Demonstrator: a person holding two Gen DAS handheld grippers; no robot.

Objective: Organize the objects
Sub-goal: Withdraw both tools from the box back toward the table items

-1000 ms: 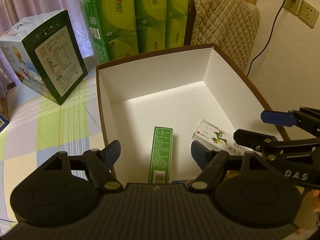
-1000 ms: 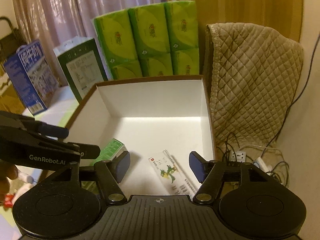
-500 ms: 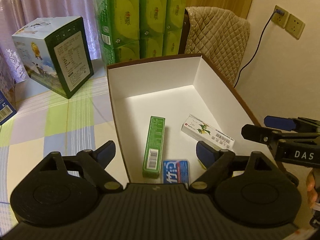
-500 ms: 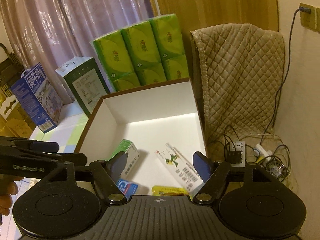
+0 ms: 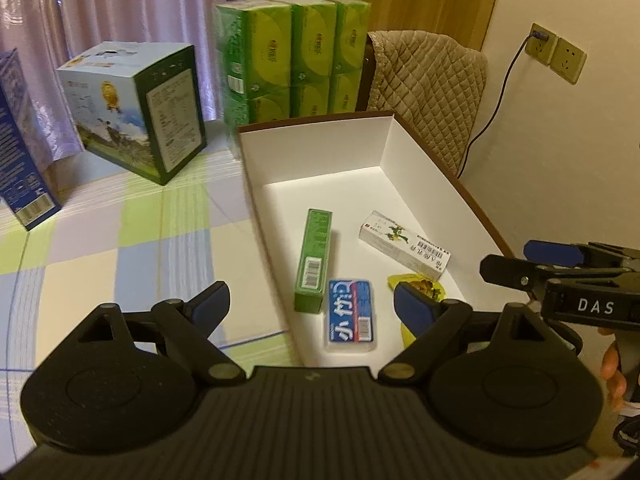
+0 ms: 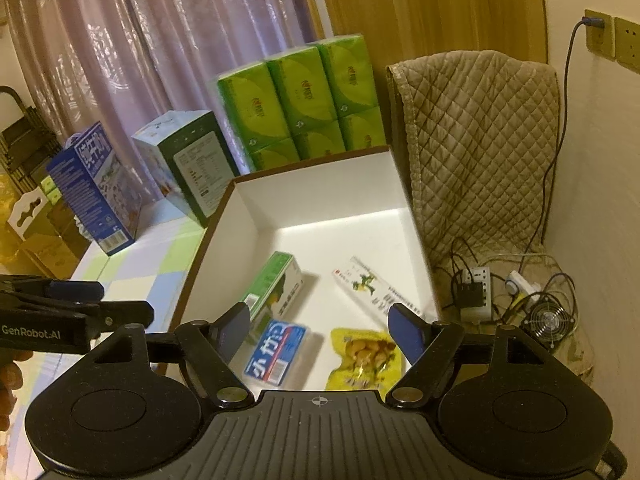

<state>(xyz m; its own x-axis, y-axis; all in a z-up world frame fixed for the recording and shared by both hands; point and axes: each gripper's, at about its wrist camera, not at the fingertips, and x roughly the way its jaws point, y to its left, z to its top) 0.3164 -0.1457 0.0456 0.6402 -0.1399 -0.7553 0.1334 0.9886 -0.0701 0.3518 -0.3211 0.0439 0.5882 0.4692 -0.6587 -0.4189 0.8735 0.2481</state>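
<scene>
Box, white inside with a brown rim, sits open on the checked tablecloth at the table's right edge, and four things lie on its floor toward the near end. Nearest are a blue pack and, right of it, a yellow pouch. Just beyond lie a green carton along the left wall and a white carton set at a slant toward the right wall. None of them touch. The left gripper hangs over the box's near left wall, jaws spread wide and empty. The right gripper hangs over the near end, also wide apart with nothing between its fingers. Farther back on the table stand a blue carton and a green-and-white carton, then stacked green tissue packs at the far edge. A quilted cover hangs beside the box's right side.
</scene>
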